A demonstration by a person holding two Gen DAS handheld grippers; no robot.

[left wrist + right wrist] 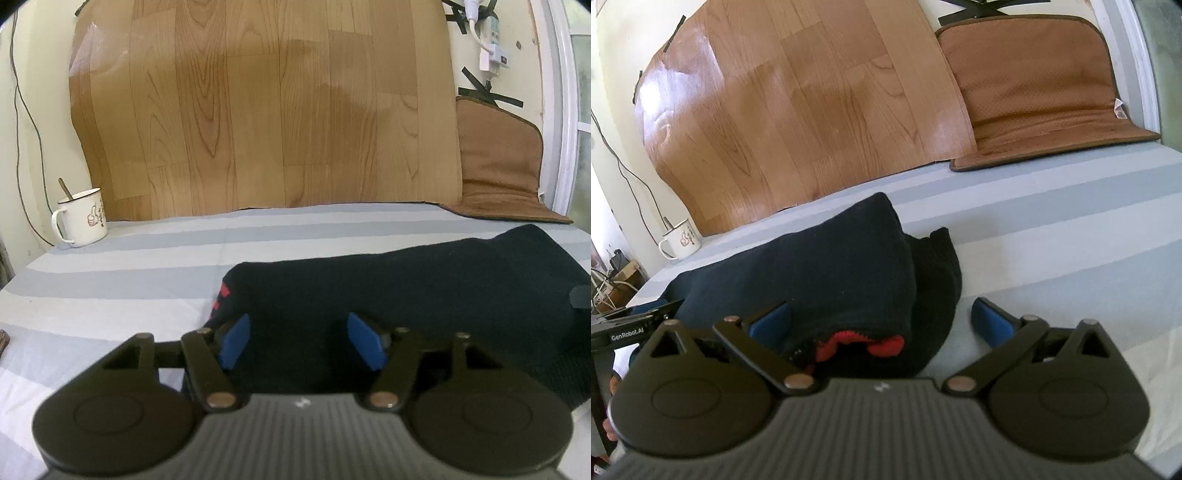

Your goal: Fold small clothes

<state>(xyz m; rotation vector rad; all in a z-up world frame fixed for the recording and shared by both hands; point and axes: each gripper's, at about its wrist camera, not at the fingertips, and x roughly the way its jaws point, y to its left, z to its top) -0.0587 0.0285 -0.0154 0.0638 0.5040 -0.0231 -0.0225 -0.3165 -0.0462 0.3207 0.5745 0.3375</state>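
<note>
A dark navy knitted garment (424, 291) with red trim lies folded in a thick bundle on the striped sheet (122, 280). My left gripper (299, 341) hovers low over its near left end, blue pads (234, 339) apart with cloth beneath them, not pinched. In the right wrist view the same garment (820, 273) shows its red-edged opening (864, 345) toward me. My right gripper (881, 321) stands wide open around the bundle's near end, its pads (988, 319) clear of the cloth. The left gripper's body (631, 321) shows at the left edge there.
A white enamel mug (82, 218) with a spoon stands at the back left of the bed. A wood-pattern vinyl sheet (258, 110) leans on the wall behind. A brown cushion mat (498, 162) leans at the back right. Cables hang on the left wall.
</note>
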